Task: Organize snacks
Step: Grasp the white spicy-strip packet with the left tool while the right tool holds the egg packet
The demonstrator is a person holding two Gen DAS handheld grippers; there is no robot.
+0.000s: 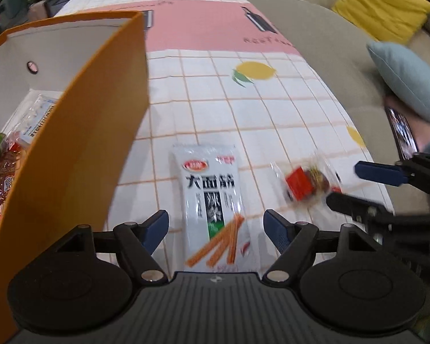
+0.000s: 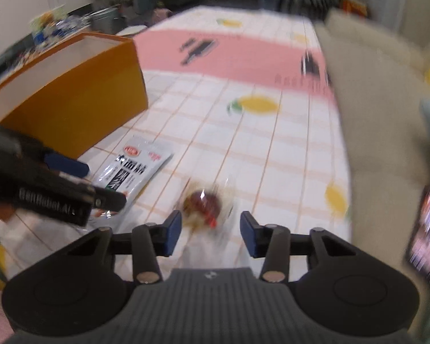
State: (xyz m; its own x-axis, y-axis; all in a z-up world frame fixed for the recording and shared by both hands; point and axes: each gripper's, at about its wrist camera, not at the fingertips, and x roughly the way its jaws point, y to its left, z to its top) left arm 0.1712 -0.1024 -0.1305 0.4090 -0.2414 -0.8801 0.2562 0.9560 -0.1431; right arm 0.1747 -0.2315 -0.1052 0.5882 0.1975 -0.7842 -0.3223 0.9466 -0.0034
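Two light, crinkly packets lie loose on the tabletop (image 1: pixel 286 114): the left claw (image 1: pixel 216 225) gapes over the flat white pouch (image 1: pixel 212 200), best pinched across its width, while the right claw (image 2: pixel 211 230) stands parted before the small clear-wrapped red snack (image 2: pixel 204 203), slippery, best nipped mid-body.

Table (image 1: pixel 272 120): covered by a cloth of white squares with orange grid lines, yellow lemon prints and a broad pink band across the far part. Directly on it:
- orange box (image 1: pixel 80 149), open-topped, at the left, holding several snack packets;
- white snack packet (image 1: pixel 212 197), black lettering, pictured orange sticks, lying flat near centre;
- small clear-wrapped snack (image 1: pixel 306 183), red and dark, just right of the white packet, blurred.
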